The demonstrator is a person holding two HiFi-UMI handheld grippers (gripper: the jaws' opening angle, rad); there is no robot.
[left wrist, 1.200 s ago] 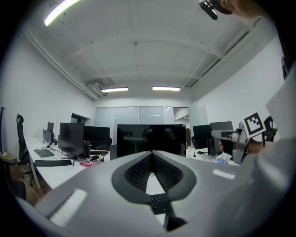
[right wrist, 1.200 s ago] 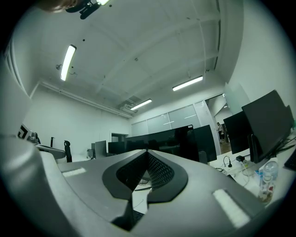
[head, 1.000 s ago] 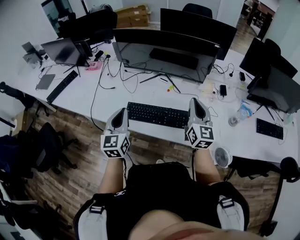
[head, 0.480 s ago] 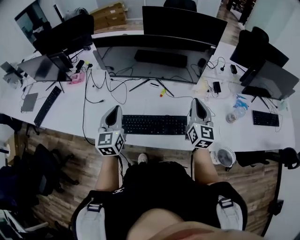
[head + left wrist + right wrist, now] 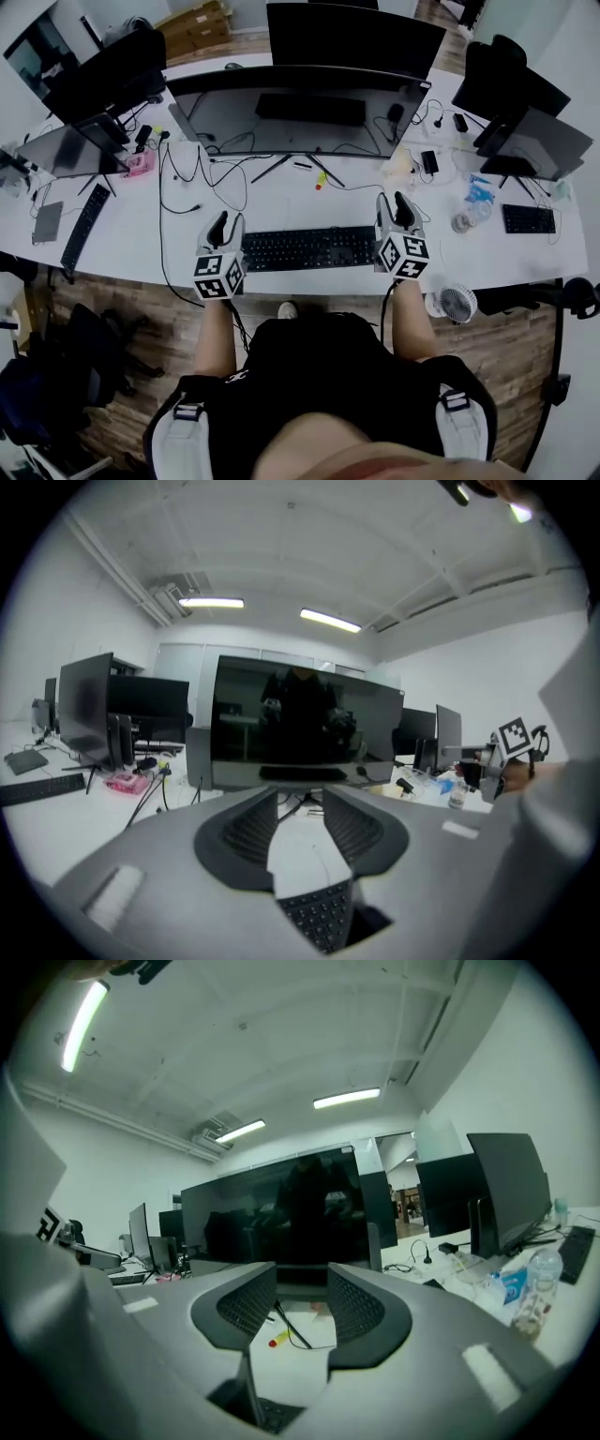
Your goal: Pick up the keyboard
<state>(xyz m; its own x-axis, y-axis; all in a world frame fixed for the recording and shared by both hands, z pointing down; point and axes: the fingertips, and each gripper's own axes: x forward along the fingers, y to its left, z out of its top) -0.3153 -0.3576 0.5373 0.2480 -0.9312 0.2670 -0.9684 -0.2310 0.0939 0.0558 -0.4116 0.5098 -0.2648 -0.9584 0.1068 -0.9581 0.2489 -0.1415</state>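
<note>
Keyboard (image 5: 307,248) between left hand-held gripper (image 5: 225,218), right hand-held gripper (image 5: 398,200): opening, empty

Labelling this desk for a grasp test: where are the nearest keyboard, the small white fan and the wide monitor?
keyboard (image 5: 309,248), head view, middle key rows.
small white fan (image 5: 453,305), head view, grille centre.
wide monitor (image 5: 234,117), head view, dark screen.

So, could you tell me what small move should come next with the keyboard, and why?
Probably ease the left tongs and right tongs inward and down onto the ends of the keyboard. They sit just beside either end, it lies flat on the desk, and their jaws are opening with nothing gripped between them.
</note>
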